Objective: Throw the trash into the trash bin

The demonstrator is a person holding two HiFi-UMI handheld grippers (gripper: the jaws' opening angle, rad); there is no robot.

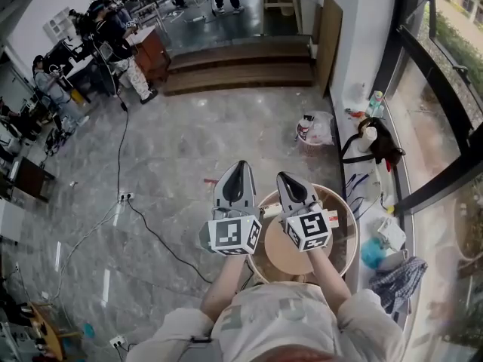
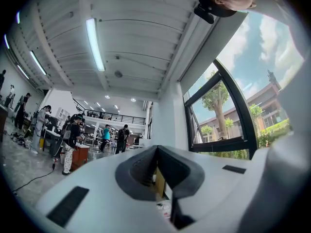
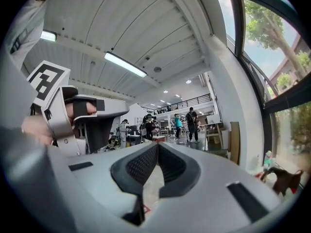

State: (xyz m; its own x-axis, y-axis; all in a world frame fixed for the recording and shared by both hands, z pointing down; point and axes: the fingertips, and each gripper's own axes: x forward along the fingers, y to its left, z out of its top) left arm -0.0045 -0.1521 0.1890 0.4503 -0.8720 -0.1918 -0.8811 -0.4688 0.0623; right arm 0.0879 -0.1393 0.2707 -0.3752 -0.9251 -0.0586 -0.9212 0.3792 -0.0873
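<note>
Head view: round light-wood table (image 1: pixel 346 236) is largely covered by the grey right gripper (image 1: pixel 287 179) and both forearms (image 1: pixel 226 283). Its top is mostly unseen. Person's torso (image 1: pixel 279 323) is cut by the bottom edge.

White bag-lined bin (image 1: pixel 317 130) by the wall: contents too small to identify. Small items on the window ledge (image 1: pixel 355 164) cannot be identified.

Left gripper view: the grey left gripper (image 2: pixel 156 152) body blocks the floor below.

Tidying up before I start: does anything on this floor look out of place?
Nothing looks spilled or broken. A small red scrap lies loose on the floor, apart from the bag-lined bin, and a black cable trails across the open walkway.
</note>
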